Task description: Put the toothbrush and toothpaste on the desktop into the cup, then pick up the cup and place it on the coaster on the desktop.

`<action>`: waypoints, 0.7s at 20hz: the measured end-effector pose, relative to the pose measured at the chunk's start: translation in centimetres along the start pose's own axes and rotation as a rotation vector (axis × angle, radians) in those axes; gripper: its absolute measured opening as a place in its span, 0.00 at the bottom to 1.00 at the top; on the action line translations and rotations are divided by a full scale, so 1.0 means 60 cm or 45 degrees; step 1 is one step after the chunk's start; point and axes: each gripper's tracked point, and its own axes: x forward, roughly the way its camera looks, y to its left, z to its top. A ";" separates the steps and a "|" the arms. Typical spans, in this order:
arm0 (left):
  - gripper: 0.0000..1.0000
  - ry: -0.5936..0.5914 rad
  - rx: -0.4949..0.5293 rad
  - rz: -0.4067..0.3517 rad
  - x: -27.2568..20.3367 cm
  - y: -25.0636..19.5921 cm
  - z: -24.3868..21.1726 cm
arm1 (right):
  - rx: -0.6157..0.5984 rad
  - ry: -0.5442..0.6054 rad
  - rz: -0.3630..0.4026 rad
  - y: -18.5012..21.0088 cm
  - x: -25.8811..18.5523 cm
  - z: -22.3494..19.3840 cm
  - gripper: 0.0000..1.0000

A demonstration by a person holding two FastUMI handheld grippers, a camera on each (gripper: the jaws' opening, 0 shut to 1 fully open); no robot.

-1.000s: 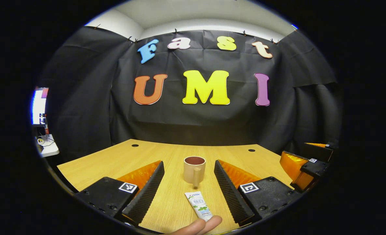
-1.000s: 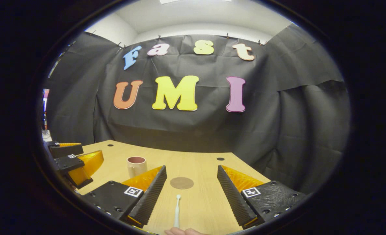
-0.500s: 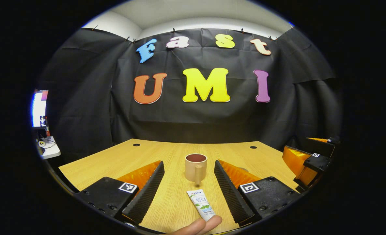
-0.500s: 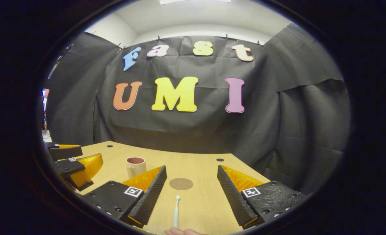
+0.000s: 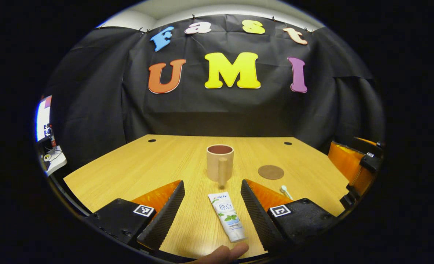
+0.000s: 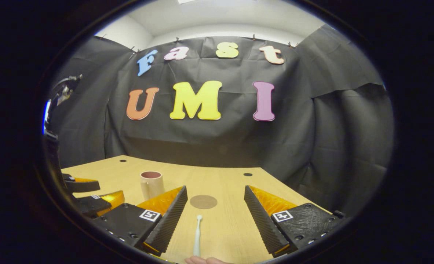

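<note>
- Since a second ago my left gripper (image 5: 212, 205) has tipped downward: more desk (image 5: 136, 172) shows, and the coaster (image 5: 270, 172) and the toothbrush (image 5: 285, 190) head now sit beside its right finger.
- From the left gripper view I see the toothpaste (image 5: 227, 216) flat between spread fingers, untouched, cap end toward the cup (image 5: 219, 162).
- Right gripper view shows the toothbrush (image 6: 197, 234) whole, lying between the right gripper (image 6: 214, 220) fingers, which stand wide apart; coaster (image 6: 203, 201) just beyond it, cup (image 6: 151, 184) farther left.
- A fingertip (image 5: 224, 253) shows at the bottom edge; whether it touches the tube I cannot tell.
- My left gripper (image 6: 88, 194) shows low at the left.
</note>
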 end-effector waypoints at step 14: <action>0.98 0.388 -0.008 -0.028 0.003 -0.039 -0.126 | 0.016 0.172 0.027 -0.015 0.015 -0.096 0.96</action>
